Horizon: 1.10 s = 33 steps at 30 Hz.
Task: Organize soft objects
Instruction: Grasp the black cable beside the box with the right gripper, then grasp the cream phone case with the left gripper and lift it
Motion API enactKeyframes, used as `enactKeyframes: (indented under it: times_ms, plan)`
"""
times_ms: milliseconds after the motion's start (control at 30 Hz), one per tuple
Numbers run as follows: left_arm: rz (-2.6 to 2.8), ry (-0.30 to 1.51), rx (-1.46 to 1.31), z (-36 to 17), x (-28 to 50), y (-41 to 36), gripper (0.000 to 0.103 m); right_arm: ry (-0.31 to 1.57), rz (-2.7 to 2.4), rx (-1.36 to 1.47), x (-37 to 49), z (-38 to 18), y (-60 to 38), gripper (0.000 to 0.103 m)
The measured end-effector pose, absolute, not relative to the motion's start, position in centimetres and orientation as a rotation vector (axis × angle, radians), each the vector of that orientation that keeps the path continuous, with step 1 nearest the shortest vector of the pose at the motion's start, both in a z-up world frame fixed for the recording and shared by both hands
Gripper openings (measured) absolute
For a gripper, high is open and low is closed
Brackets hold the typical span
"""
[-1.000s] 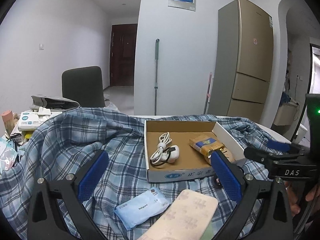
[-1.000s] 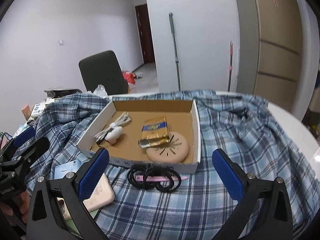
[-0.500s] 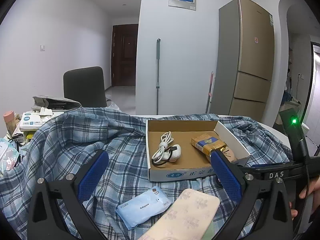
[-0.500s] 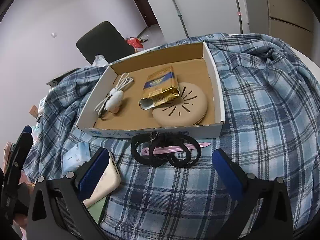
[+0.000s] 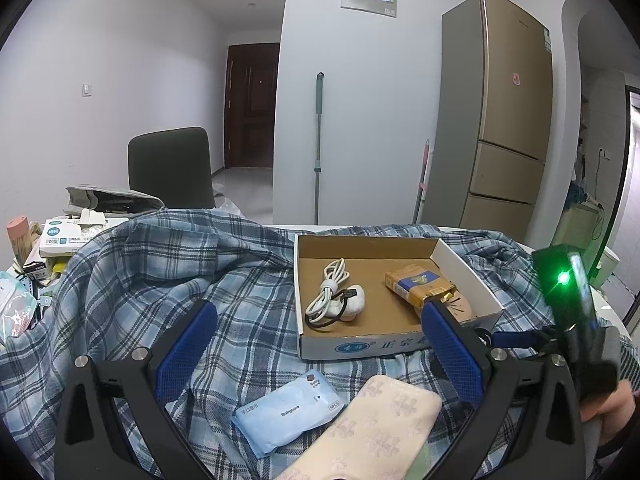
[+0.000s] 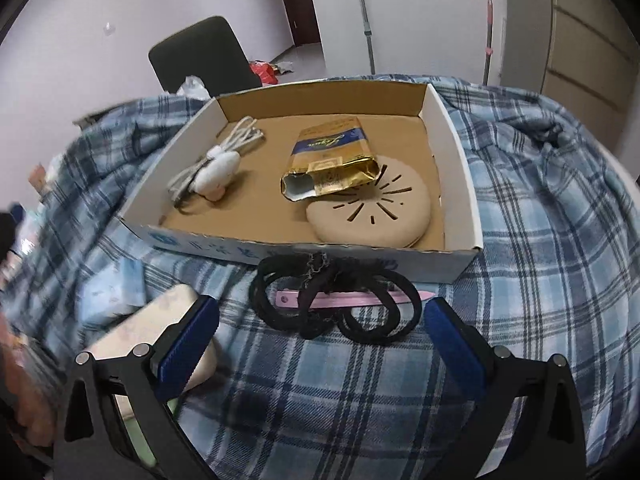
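Box: the cardboard box sits on the plaid shirt spread over the table; I judge it is the collecting place, since a coiled cable, a gold packet and a round tan pad already lie inside.
Hair ties: the tangle of black hair ties lies on the shirt just outside the box's near wall, draped over a pink clip; loose and floppy, so I expect it to sag when lifted.
Other loose things: a blue tissue pack and a pale floral pouch lie on the shirt nearer me, outside the box.
Right gripper: my right gripper has its jaws spread wide, holds nothing, touches nothing, and frames the hair ties just ahead.
Left gripper: my left gripper is equally wide apart and empty, poised above the tissue pack and pouch.
Step, as I judge it: lining up the right gripper to take the hair ties.
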<state>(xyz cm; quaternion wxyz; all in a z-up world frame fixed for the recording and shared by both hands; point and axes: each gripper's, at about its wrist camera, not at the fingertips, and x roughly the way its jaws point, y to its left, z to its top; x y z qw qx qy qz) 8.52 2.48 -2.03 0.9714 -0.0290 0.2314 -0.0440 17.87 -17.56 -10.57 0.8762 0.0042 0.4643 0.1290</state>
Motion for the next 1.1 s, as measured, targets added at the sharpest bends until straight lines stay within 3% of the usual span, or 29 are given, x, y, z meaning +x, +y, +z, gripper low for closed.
enactKeyframes:
  times_ms: [100,200,300,367,567,967,1100]
  plan:
    - [-0.089,0.469,-0.058,-2.1,8.5,2.5,0.103,0.97,0.257,-0.017,17.9,-10.9,-17.0,0.102]
    - [-0.089,0.471,-0.057,-2.1,8.6,2.4,0.103,0.962,0.254,-0.032,17.7,-10.9,-16.9,0.09]
    - [-0.087,0.473,-0.061,-2.2,8.6,2.4,0.103,0.969,0.252,-0.015,17.8,-11.0,-17.2,0.068]
    - [-0.087,0.474,-0.063,-2.3,8.6,2.5,0.103,0.966,0.258,0.004,17.7,-10.9,-17.6,0.043]
    - [-0.087,0.476,-0.066,-2.3,8.6,2.6,0.103,0.922,0.279,0.012,16.9,-9.8,-18.0,0.011]
    - [-0.145,0.542,-0.081,-2.6,9.4,2.8,0.103,0.745,0.37,0.02,13.6,-3.9,-19.2,0.008]
    - [-0.286,0.643,-0.018,-3.1,10.5,1.4,0.074,0.727,0.389,-0.006,12.2,-3.3,-19.2,0.008]
